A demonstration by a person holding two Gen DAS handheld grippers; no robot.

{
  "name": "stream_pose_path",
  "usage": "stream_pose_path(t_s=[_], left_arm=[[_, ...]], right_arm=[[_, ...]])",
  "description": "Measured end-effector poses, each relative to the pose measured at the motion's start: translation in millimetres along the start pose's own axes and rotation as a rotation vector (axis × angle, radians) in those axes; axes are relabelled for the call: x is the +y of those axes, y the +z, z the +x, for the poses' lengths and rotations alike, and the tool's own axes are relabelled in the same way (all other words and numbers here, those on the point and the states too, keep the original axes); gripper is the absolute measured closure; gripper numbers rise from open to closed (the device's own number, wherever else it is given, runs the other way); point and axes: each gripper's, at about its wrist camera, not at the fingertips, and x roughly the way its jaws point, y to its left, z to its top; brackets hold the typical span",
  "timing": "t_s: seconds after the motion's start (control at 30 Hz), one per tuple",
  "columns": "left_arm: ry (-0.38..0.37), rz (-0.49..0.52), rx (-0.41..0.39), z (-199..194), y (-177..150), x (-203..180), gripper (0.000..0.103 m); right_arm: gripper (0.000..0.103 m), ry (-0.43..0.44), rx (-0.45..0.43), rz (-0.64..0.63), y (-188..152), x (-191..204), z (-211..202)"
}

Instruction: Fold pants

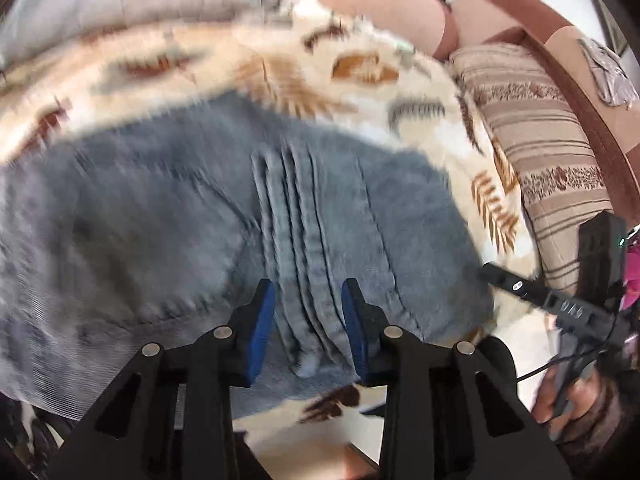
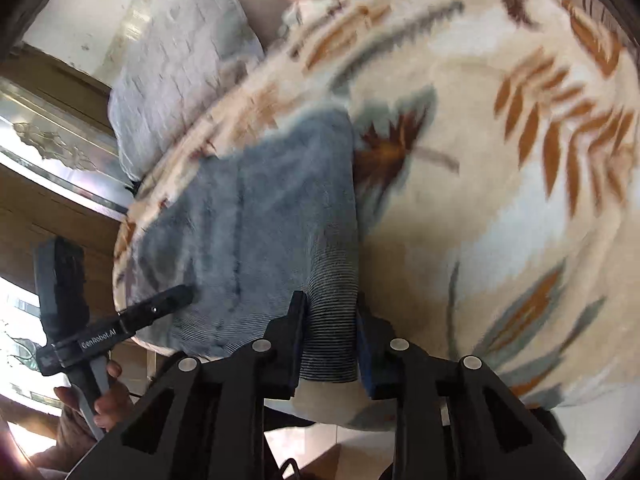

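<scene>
Left gripper (image 1: 308, 322) gapes over bunched, pleated folds of the soft grey pants (image 1: 192, 216), near the blanket's (image 1: 360, 92) front edge. Right gripper (image 2: 330, 340) pinches the ribbed cuff (image 2: 330, 320). Fleecy cream blanket, rust leaf print.

Your two views were bright with daylight, and both were smeared by motion blur. In your left wrist view the pants (image 1: 224, 216) and the patterned blanket (image 1: 304, 64) looked streaked, their edges feathered, while your left gripper (image 1: 308, 320) stayed sharp. In your right wrist view a window (image 2: 16, 320) at the lower left was blown out to white glare. The blanket's leaf pattern smeared there too. Fisheye bending curved everything near the rims, and dark vignette filled the corners. Shadows were soft and faint.
</scene>
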Motion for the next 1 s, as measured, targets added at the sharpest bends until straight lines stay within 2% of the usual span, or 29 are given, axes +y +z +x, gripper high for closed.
stream_pose_path(t_s=[0.13, 0.23, 0.3, 0.53, 0.67, 0.8, 0.83, 0.87, 0.9, 0.93, 1.0], left_arm=[[0.038, 0.011, -0.03, -0.5, 12.0, 2.8, 0.055], [0.052, -0.001, -0.011, 8.8, 19.8, 6.1, 0.053], [0.069, -0.002, -0.001, 13.6, 23.7, 7.5, 0.05], [0.147, -0.019, -0.024, 15.8, 46.1, 25.1, 0.038], [0.111, -0.077, 0.017, 26.3, 60.3, 35.9, 0.037], [0.067, -0.078, 0.081, 46.9, 66.5, 24.2, 0.037], [0.044, -0.078, 0.104, 52.8, 67.9, 20.2, 0.038], [0.015, -0.076, 0.127, 59.4, 69.7, 15.1, 0.038], [-0.004, -0.073, 0.132, 61.6, 71.8, 10.9, 0.041], [-0.012, -0.071, 0.124, 63.8, 74.0, 7.7, 0.046], [0.028, -0.074, 0.108, 70.4, 78.0, 5.1, 0.046]], right_arm=[[0.073, -0.022, -0.057, -0.01, 23.9, 4.7, -12.0], [0.068, -0.033, -0.062, -0.021, 38.1, 9.1, -7.7], [0.059, -0.045, -0.058, -0.029, 47.7, 14.5, 3.0], [0.053, -0.065, -0.023, -0.004, 70.9, 12.4, 36.0], [0.051, -0.056, -0.017, 0.026, 80.0, 7.5, 50.1], [0.051, -0.081, -0.013, 0.021, 86.6, 3.3, 65.4], [0.054, -0.068, -0.003, 0.024, 88.1, 1.9, 69.5], [0.076, -0.041, 0.015, 0.015, 90.9, 3.7, 73.8], [0.089, -0.034, 0.02, -0.004, 93.4, 8.1, 73.8], [0.089, -0.021, 0.006, -0.03, 96.2, 14.5, 69.9], [0.09, 0.011, -0.058, -0.082, 99.7, 27.7, 55.4]])
